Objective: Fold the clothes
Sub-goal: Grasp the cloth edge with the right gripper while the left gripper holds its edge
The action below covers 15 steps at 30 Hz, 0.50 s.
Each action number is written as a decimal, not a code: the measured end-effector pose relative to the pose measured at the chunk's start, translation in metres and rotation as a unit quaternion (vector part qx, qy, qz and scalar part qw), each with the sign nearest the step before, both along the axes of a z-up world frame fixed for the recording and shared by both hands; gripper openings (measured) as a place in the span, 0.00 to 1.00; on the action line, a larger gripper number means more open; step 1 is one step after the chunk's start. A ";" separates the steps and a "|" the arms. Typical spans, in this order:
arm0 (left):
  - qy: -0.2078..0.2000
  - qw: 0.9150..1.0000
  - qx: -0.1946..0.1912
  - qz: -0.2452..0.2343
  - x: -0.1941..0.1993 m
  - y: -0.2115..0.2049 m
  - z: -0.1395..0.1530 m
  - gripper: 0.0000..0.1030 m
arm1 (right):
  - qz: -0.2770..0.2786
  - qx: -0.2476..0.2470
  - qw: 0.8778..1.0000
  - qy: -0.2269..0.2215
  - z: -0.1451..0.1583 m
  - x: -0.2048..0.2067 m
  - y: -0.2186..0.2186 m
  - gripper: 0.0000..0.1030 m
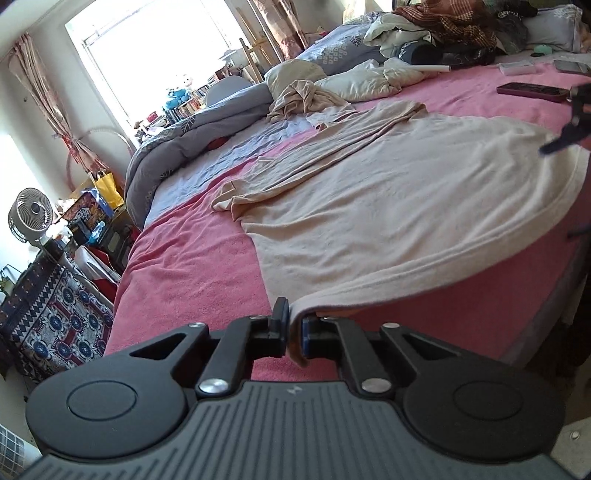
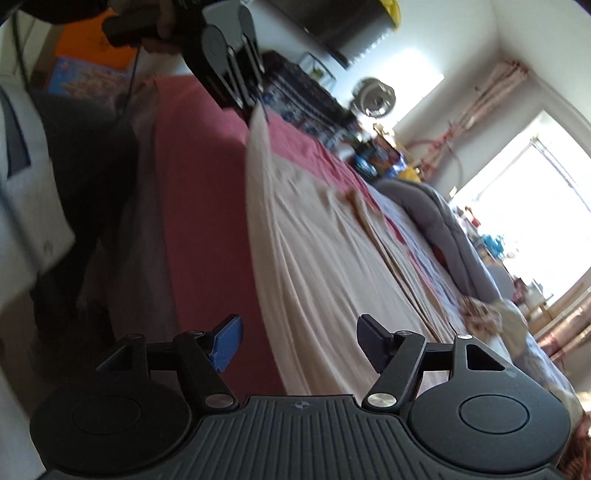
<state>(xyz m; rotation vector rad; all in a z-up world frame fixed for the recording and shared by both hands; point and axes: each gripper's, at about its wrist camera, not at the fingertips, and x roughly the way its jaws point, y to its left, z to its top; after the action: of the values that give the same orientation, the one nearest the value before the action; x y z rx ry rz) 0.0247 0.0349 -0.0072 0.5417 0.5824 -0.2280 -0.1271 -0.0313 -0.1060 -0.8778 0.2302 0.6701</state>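
Observation:
A cream garment [image 1: 388, 206] lies spread over the pink bedcover [image 1: 192, 273], its sleeve [image 1: 332, 147] trailing toward the far side. My left gripper [image 1: 294, 328] is shut on the garment's near hem corner, which runs up between its pads. In the right wrist view the same garment [image 2: 314, 236] stretches away along the bed. My right gripper [image 2: 299, 341] is open just above the garment's near edge, with nothing between its fingers. The left gripper [image 2: 255, 103] shows at the top of that view, pinching the far corner, a hand around its handle. The right gripper's fingertips [image 1: 569, 136] poke in at the left view's right edge.
A grey quilt [image 1: 192, 136] is bunched along the far left of the bed. A beige crumpled garment [image 1: 306, 96] and a heap of clothes [image 1: 443, 26] lie further back. A dark phone [image 1: 532, 90] rests on the bedcover. A fan [image 1: 31, 218] and a patterned cloth [image 1: 55, 325] stand beside the bed.

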 end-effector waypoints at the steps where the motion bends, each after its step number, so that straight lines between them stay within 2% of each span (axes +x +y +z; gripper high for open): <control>1: 0.001 1.000 -0.006 0.002 0.000 0.001 0.002 0.06 | 0.012 0.003 1.000 -0.004 -0.001 0.002 0.013 0.61; 5: 0.004 0.999 -0.035 0.014 0.000 0.007 0.010 0.06 | 0.033 0.010 0.999 -0.033 -0.004 0.007 0.052 0.61; 7: 0.004 0.999 -0.041 0.015 -0.001 0.009 0.013 0.06 | 0.017 0.001 0.998 -0.053 -0.007 0.011 0.057 0.55; 9: 0.001 0.999 -0.040 0.013 -0.002 0.010 0.015 0.06 | 0.002 -0.007 0.997 -0.073 -0.009 0.015 0.063 0.37; 11: -0.001 0.999 -0.039 0.011 -0.003 0.010 0.016 0.06 | -0.014 -0.016 0.995 -0.093 -0.012 0.019 0.068 0.28; 13: 0.000 0.999 -0.040 0.011 -0.004 0.011 0.015 0.06 | -0.029 -0.025 0.993 -0.113 -0.014 0.022 0.073 0.27; 15: 0.000 0.999 -0.042 0.012 -0.004 0.011 0.013 0.06 | -0.043 -0.050 0.991 -0.120 -0.017 0.023 0.053 0.27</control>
<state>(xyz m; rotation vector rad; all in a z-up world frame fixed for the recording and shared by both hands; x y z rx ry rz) 0.0205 0.0463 0.0058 0.4541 0.5774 -0.2287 -0.1043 0.0217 -0.1230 -1.0299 0.0861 0.4708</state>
